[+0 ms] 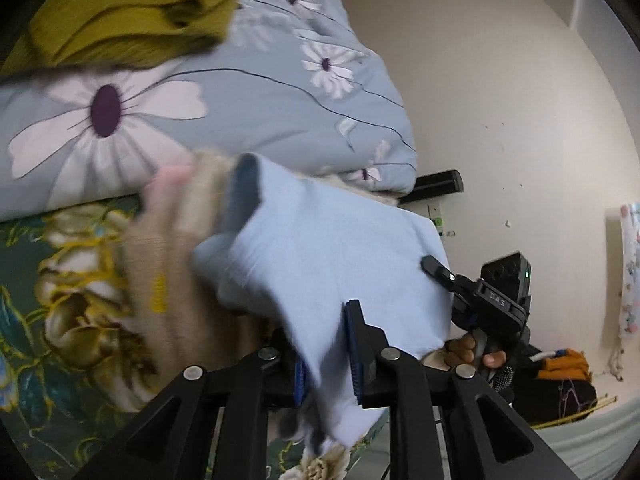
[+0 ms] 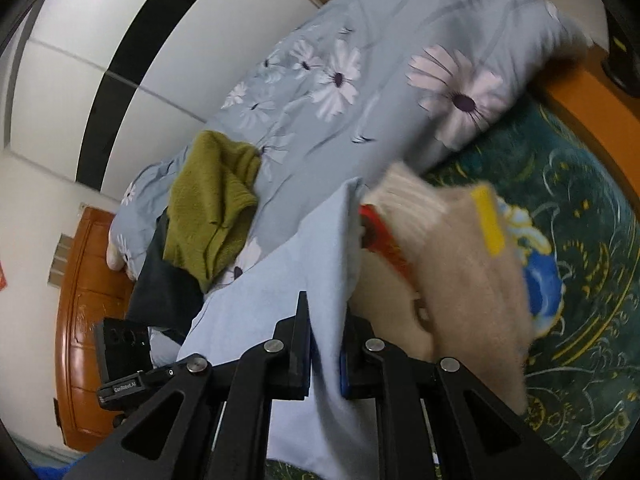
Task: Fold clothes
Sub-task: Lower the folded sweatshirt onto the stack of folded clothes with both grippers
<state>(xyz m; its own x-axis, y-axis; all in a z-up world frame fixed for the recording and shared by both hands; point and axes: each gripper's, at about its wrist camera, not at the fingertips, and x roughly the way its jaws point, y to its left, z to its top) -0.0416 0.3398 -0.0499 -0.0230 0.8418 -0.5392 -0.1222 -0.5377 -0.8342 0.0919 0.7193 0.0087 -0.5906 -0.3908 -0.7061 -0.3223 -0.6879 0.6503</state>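
**Pale blue garment held between both grippers over a crowded bed**

The left hand-held gripper (image 1: 330,350) is clamped on a fold of the pale blue garment (image 1: 328,248), cloth pressed between its blue pads. No earlier view is given to compare. The right hand-held gripper (image 2: 324,354) is likewise clamped on the same pale blue garment (image 2: 280,280), its jaws nearly together with only the fabric between them. The cloth hangs in the air between the two, above the bed.

Just beside the garment lies a beige knitted piece (image 2: 472,280) with a yellow patch and a red band — blurred in both views, and partly under the blue cloth's edge. Behind it a bulky grey-blue duvet with white daisies (image 2: 360,112) takes up much of the bed. An olive-green sweater (image 2: 212,208) lies crumpled on the duvet, with a dark garment (image 2: 164,292) beneath it. The bed itself wears a dark green floral sheet (image 2: 580,240).

In the left wrist view the person's hand (image 1: 476,354) grips the right tool's handle, with a heap of clothes (image 1: 560,380) by the pale wall (image 1: 500,100) behind. A wooden door (image 2: 84,320) shows in the right wrist view.
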